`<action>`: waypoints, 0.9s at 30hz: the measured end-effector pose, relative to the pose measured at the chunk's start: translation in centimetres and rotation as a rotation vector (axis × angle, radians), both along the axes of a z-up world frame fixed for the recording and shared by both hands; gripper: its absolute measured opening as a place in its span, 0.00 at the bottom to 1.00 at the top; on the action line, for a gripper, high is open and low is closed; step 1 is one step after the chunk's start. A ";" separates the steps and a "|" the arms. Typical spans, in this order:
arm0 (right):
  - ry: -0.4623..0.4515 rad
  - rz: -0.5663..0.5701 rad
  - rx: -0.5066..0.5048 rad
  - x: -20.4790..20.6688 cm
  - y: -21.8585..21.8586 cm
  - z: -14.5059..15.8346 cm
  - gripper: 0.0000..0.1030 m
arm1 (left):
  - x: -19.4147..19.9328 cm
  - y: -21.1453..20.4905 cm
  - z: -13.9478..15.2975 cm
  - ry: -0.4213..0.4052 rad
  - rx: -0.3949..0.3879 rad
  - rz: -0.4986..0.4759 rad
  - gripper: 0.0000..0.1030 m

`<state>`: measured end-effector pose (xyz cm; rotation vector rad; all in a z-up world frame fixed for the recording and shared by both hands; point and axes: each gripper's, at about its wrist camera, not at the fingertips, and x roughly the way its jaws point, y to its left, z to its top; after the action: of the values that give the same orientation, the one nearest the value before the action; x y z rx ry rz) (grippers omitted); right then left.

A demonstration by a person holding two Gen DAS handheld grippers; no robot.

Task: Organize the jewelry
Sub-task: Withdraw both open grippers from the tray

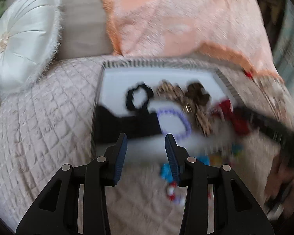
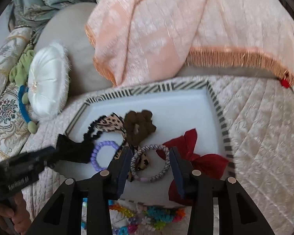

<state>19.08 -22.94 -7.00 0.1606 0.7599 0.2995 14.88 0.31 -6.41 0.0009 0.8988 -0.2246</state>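
Right gripper [image 2: 150, 168], jaws part-open and empty, hangs directly over grey braided bracelet [image 2: 150, 163] lying flat, ring-shaped, inside striped-rim tray [image 2: 223, 129]; left gripper [image 1: 146, 145], likewise part-open and empty, sits farther off.

Striped-rimmed white tray [image 2: 222, 121], red bow [image 2: 203, 156], purple beaded bracelet [image 2: 100, 154].

A purple bead bracelet [image 2: 102, 154] and speckled bangle [image 2: 152, 163] are lying flat in the striped-rim tray [image 2: 223, 133], apart.
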 end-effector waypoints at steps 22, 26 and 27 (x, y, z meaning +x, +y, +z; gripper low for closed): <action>0.073 -0.040 -0.067 -10.5 -3.5 -0.1 0.38 | -11.4 -1.6 3.8 -0.170 0.192 0.185 0.44; 0.034 -0.023 -0.134 -11.6 -2.5 0.1 0.38 | -14.3 -0.7 6.5 -0.257 0.234 0.261 0.44; 0.028 -0.027 -0.162 -11.8 -2.5 0.0 0.38 | -15.0 -0.4 7.3 -0.280 0.238 0.286 0.45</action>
<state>7.26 -25.48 -7.03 0.0227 0.8057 0.2092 -0.15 -0.10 0.94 0.1214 0.6323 0.1477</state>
